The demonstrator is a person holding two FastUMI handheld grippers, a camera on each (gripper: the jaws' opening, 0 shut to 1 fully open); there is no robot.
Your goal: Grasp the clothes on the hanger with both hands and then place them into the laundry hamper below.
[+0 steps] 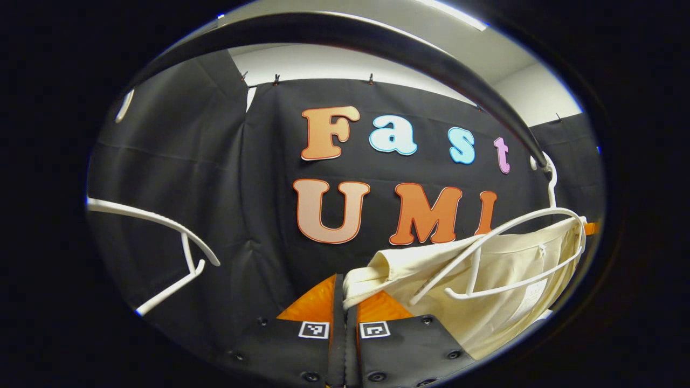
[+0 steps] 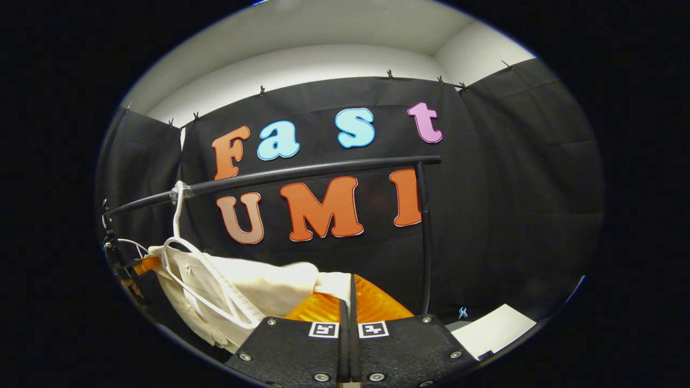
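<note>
While the cream garment (image 1: 501, 285) hangs partly draped over the white hanger (image 1: 517, 253) on the dark rail (image 1: 377, 48), we judge the task to be at its grasping stage, with the lift and the drop into the hamper not yet done. Our left gripper (image 1: 345, 302) has its fingers closed nearly together, and a folded edge of the cloth lies pinched between them near the tips. Our right gripper (image 2: 347, 302) looks much the same in the right gripper view: fingers drawn close, with the other end of the garment (image 2: 259, 291) caught at their tips, stretched toward the hanger (image 2: 205, 280), whose hook loops over the rail (image 2: 302, 172). So we read both ends as held, and what is left is to free the cloth from the hanger and lower it. A second white hanger (image 1: 178, 258) hangs bare off to the side in the left gripper view. We cannot make out the hamper from here, nor how much of the garment is on the hanger, since its lower part is cut off at the edge of both views.
</note>
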